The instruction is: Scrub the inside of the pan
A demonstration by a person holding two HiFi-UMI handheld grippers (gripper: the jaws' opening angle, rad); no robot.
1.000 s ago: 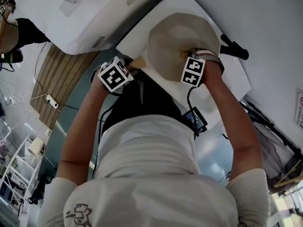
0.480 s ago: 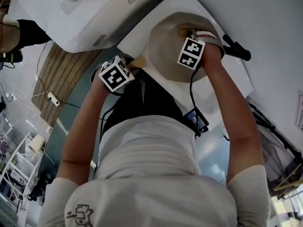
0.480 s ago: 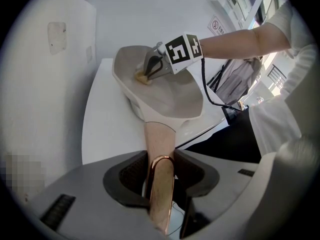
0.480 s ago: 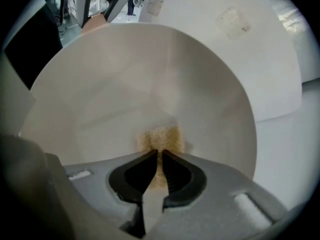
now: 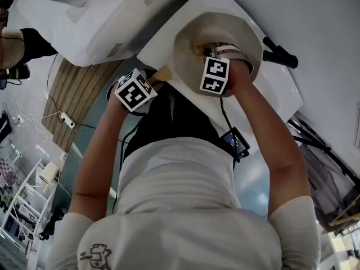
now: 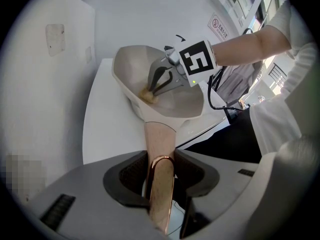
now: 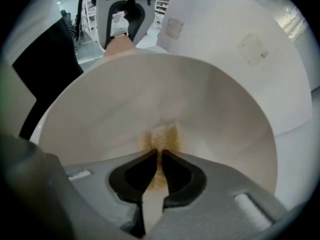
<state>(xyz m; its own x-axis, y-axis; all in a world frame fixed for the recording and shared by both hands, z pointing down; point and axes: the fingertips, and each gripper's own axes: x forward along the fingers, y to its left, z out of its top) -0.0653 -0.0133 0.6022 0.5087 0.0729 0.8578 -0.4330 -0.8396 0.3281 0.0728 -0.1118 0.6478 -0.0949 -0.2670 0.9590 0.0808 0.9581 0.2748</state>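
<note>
Cream pan (image 7: 150, 94) sits directly below the right fingers (image 7: 182, 176), clenched on a sponge (image 7: 162, 136); left fingers (image 6: 127, 179) clamp its handle (image 6: 160, 139).

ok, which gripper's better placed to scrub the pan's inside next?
Right. The right gripper is shut on the scrub pad, which sits against the inner wall of the pan. The left gripper is clamped on the pan handle outside the bowl, steadying it.

white table (image 5: 164, 43); cream pan (image 5: 188, 48) rests on it
</note>
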